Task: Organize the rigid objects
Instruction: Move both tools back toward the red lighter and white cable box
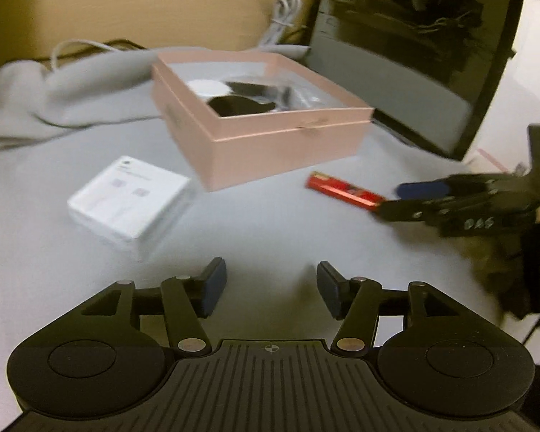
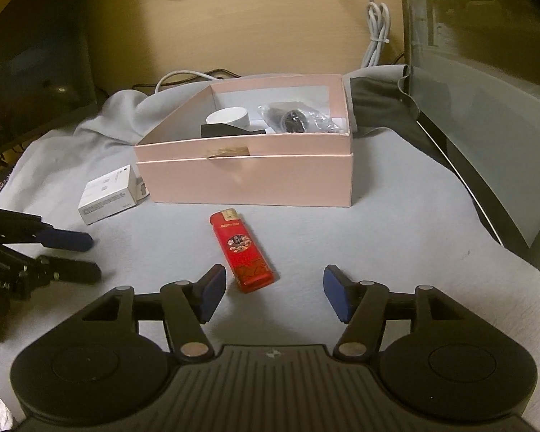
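Observation:
A red lighter [image 2: 242, 252] lies on the grey cloth just ahead of my right gripper [image 2: 273, 293], which is open and empty; the lighter's near end sits between the jaws. It also shows in the left wrist view [image 1: 343, 189]. An open pink box [image 2: 248, 165] behind it holds a white round pot [image 2: 228, 118], a black piece and a bagged dark item [image 2: 291, 117]. A small white box [image 2: 106, 194] lies left of the pink box. My left gripper [image 1: 271, 293] is open and empty, above bare cloth near the white box [image 1: 126, 199].
A dark glass-sided computer case [image 2: 486, 126] stands at the right. White cables [image 2: 376, 36] hang on the tan back wall. The grey cloth [image 2: 396, 216] is bunched up behind and left of the box. A dark shelf unit [image 2: 28, 54] stands at the left.

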The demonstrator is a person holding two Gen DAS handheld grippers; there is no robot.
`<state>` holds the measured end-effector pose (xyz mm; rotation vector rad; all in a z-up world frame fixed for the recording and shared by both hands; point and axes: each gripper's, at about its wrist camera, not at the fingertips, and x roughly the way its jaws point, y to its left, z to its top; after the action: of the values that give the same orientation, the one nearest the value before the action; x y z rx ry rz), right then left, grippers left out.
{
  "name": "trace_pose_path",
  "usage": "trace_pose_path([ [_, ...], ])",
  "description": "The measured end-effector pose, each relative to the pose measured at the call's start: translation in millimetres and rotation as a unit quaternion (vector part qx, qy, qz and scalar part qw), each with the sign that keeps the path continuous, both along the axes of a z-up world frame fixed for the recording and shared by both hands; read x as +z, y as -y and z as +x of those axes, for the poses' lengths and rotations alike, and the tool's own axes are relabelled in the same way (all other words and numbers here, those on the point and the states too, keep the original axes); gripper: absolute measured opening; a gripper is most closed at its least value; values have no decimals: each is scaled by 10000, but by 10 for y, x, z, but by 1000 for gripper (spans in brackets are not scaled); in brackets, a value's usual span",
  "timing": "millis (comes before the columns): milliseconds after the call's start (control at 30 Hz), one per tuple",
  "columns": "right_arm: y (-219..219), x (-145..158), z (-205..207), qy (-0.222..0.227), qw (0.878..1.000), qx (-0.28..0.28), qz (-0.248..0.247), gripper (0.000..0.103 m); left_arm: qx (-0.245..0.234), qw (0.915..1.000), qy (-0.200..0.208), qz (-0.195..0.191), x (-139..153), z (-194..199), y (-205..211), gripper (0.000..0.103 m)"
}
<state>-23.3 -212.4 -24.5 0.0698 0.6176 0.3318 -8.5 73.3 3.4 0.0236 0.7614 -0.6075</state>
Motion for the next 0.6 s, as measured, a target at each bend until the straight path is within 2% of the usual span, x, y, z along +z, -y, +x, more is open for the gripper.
trace_pose_path([
  [33, 5, -1, -1, 1, 10000, 5, 19, 61, -32, 10000, -43, -52, 23, 21, -4, 58],
  [100, 8, -5, -13, 7, 10000, 8, 38, 62, 107, 9995, 280, -112, 136, 32, -54, 58],
  [200, 13, -7, -29, 19, 10000, 26, 81, 64, 849, 9928, 822, -197, 356, 166, -303, 57],
  [300, 20, -10, -30, 10, 9999, 41, 138, 65, 1582, 9835, 657, -585, 375, 472, -636, 56],
  [367, 26, -10, -33, 10, 9998, 43, 172, 65, 1979, 9766, 299, -790, 255, 712, -844, 56],
  [433, 35, -11, -39, 12, 9998, 41, 209, 65, 1985, 9748, -130, -1012, 106, 840, -962, 56],
  [500, 39, -12, -50, 20, 9997, 34, 235, 65, 1737, 9772, -416, -1149, 9, 823, -932, 57],
  [600, 46, -17, -43, 17, 9997, 53, 249, 67, 1165, 9901, -258, -741, 5, 647, -689, 58],
])
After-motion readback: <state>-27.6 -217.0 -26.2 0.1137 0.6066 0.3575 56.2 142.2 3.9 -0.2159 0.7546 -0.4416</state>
